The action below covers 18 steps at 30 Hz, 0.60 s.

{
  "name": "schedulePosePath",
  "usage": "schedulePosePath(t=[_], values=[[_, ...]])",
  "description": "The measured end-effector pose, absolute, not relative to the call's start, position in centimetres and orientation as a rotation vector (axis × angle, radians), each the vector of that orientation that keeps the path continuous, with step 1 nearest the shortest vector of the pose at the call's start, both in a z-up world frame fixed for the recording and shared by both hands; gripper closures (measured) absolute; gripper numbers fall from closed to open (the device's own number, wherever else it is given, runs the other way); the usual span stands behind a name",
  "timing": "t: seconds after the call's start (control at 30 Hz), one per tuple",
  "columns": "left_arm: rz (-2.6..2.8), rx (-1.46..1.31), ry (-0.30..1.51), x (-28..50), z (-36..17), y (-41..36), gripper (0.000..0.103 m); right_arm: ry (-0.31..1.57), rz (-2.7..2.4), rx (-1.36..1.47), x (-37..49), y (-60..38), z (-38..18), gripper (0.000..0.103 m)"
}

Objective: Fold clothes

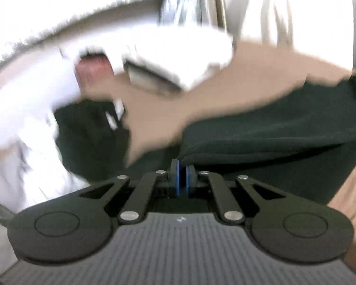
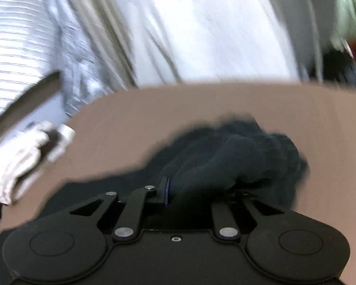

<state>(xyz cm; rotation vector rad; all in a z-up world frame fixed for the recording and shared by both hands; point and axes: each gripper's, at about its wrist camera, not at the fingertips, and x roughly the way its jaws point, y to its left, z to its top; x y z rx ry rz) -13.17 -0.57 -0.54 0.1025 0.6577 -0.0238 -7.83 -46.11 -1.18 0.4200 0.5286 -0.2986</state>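
Pinching an edge of the dark green garment point(image 1: 273, 123), the left gripper point(image 1: 182, 178) is seen with its blue-faced pads drawn almost together, a thin fold of cloth caught between them. The garment is spread to the right of the jaws and beyond them, over the tan surface point(image 1: 249, 71); a second dark part of it lies further left. In the right wrist view, the right gripper point(image 2: 178, 190) is buried in the same dark garment point(image 2: 237, 154): only its left pad point(image 2: 165, 190) can be made out, and the other finger is covered by bunched cloth, so its width cannot be judged exactly, though cloth is gathered between the fingers and appears to be held. The bunch is heaped just ahead of the jaws on the tan surface point(image 2: 154, 109). At the left edge of that view a white-gloved hand point(image 2: 28, 152) is seen gripping a dark handle. Further off, in the left wrist view, a white-clad arm point(image 1: 173, 49) is blurred across the surface. Pale fabric point(image 2: 201, 23) fills the background, heavily blurred.
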Motion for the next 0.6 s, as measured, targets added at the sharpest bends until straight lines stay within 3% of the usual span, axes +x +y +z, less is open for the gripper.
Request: schedulePosePath(t=[0.13, 0.23, 0.3, 0.33, 0.43, 0.6], values=[[-0.058, 0.017, 0.734, -17.0, -0.9, -1.3, 0.098, 0.711, -0.340, 0.191, -5.9, -45.6, -2.3, 0.088], [0.004, 0.182, 0.880, -16.1, -7.9, -4.1, 0.099, 0.832, -0.388, 0.160, -6.1, -46.0, -5.7, 0.089], [-0.033, 0.109, 0.982, -15.8, -10.8, -4.0, 0.098, 0.839, -0.383, 0.217, -6.8, -47.3, -6.1, 0.090], [-0.052, 0.069, 1.009, -15.9, -11.4, -3.3, 0.096, 0.839, -0.378, 0.248, -7.2, -48.1, -6.2, 0.089], [-0.054, -0.066, 1.012, -16.2, -10.2, -0.4, 0.073, 0.897, -0.367, 0.206, -7.5, -48.4, -5.0, 0.078], [-0.053, -0.206, 0.834, -16.6, -4.0, 4.7, 0.064, 0.915, -0.259, 0.230, -6.3, -43.9, -1.5, 0.062]])
